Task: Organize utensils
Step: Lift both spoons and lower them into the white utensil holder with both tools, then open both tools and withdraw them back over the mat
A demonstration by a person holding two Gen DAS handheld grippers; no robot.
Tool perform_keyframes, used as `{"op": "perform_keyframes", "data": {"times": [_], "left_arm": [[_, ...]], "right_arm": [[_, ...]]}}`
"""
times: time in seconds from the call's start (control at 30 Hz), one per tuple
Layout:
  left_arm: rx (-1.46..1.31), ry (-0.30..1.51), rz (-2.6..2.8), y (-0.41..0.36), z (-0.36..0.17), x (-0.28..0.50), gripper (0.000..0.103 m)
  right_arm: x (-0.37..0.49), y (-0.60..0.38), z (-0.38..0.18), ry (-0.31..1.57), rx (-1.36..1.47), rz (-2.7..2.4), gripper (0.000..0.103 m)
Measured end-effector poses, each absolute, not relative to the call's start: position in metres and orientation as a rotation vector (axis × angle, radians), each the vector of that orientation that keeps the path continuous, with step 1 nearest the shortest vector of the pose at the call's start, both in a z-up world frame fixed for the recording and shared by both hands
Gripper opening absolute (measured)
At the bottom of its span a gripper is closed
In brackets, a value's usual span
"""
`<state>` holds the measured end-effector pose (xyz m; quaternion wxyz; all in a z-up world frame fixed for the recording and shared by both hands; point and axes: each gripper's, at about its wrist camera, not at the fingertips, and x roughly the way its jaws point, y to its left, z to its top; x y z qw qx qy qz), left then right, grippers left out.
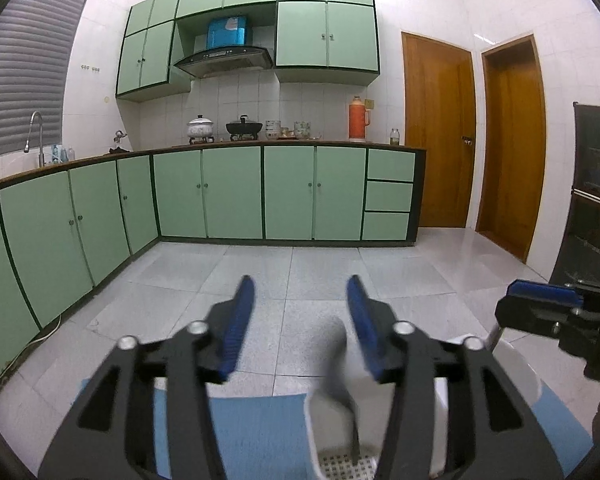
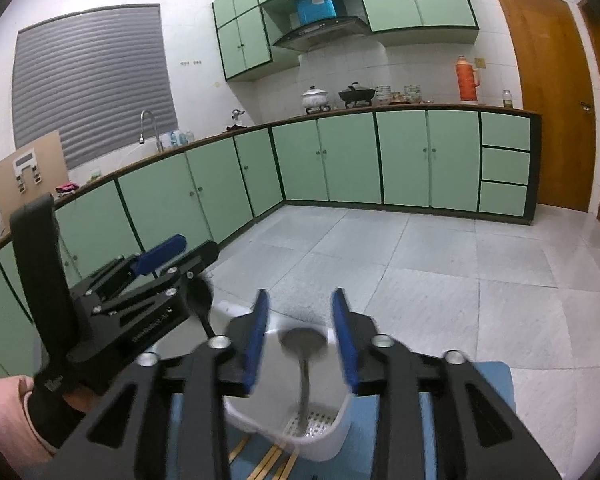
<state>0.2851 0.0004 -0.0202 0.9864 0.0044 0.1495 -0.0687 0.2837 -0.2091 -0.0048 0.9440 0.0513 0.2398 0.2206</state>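
Now both tongs, left (image 1: 300, 320) and right (image 2: 300, 332), hover agape and empty-handed above the white holder (image 2: 332, 436).

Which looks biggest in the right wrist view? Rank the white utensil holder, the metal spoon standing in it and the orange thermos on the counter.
1. White utensil holder, largest.
2. Metal spoon.
3. Orange thermos, smallest.

The thermos is far across the kitchen, and the other two sit right under the camera, so this says little about true sizes.
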Motion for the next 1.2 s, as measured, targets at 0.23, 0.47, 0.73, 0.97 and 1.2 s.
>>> {"op": "perform_keyframes", "data": {"times": [0.23, 0.47, 0.73, 0.97, 1.2], "left_arm": [[0.0, 0.337, -0.121, 0.016, -0.011, 0.234, 0.078], [0.044, 0.527, -0.145, 0.019, -0.038, 0.158, 0.091], [0.041, 0.707, -0.148, 0.024, -0.081, 0.093, 0.093], [0.051, 0.817, -0.154, 0.028, -0.109, 0.065, 0.093], [0.095, 0.861, -0.164, 0.021, -0.118, 0.051, 0.093]], "right_arm": [[0.235, -0.236, -0.007, 0.478, 0.154, 0.374, 0.06], [0.16, -0.263, -0.038, 0.574, 0.191, 0.252, 0.095], [0.089, -0.269, -0.076, 0.701, 0.144, 0.196, 0.096], [0.058, -0.267, -0.095, 0.778, 0.167, 0.192, 0.086], [0.042, -0.26, -0.097, 0.845, 0.14, 0.206, 0.061]]}}
